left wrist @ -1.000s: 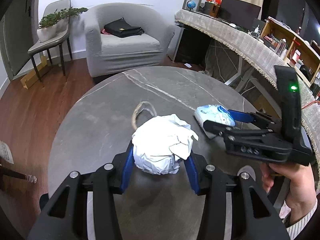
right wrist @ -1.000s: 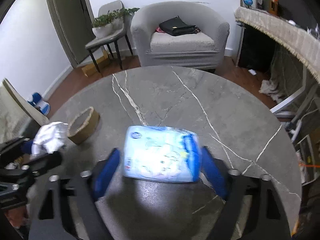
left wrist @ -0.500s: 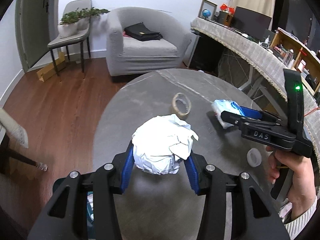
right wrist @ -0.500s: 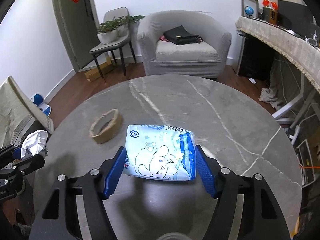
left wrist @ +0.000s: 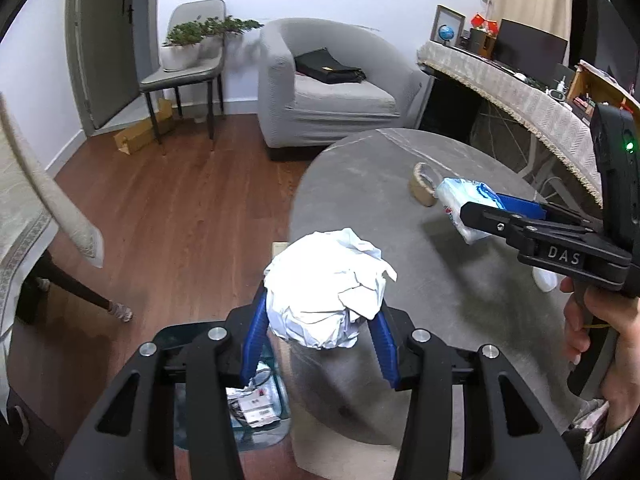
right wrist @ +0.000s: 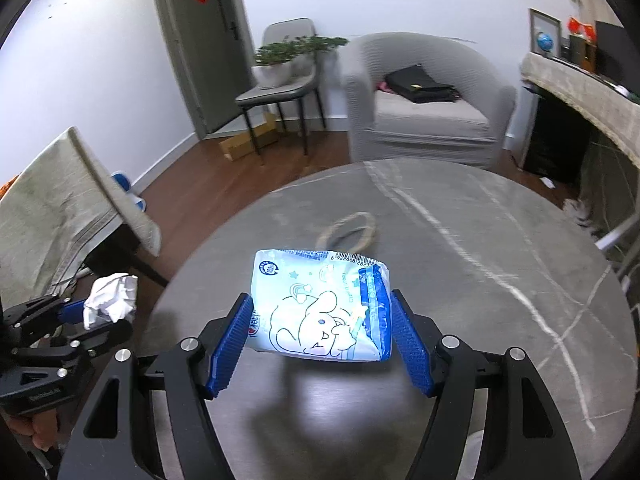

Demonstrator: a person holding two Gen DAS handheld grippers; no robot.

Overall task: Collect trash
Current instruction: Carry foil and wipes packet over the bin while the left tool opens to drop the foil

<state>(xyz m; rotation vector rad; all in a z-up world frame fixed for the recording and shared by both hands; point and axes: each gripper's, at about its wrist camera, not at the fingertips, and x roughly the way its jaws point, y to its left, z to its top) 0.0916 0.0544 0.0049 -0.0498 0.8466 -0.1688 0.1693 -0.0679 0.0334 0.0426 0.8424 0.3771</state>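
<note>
Both hauls have swung off the table (left wrist: 400, 184) toward the bin (left wrist: 256, 400); left gripper (left wrist: 320, 316) clamped on crumpled paper (left wrist: 326, 288), right gripper (right wrist: 322, 336) on the tissue pack (right wrist: 320, 304) — drop comes next.

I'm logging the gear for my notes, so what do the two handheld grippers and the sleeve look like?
Both are matte black plastic with silver bolts and ribbed blue finger pads. The left gripper matches the right gripper, which carries white "DAS" lettering and a green light. A ribbed cream knit sleeve shows at the wrist.

White crumpled paper (left wrist: 328, 304); pale blue packet (right wrist: 322, 306) with cartoon rabbit outline; grey white-veined table (right wrist: 500, 264); blue pads (right wrist: 412, 344).
</note>
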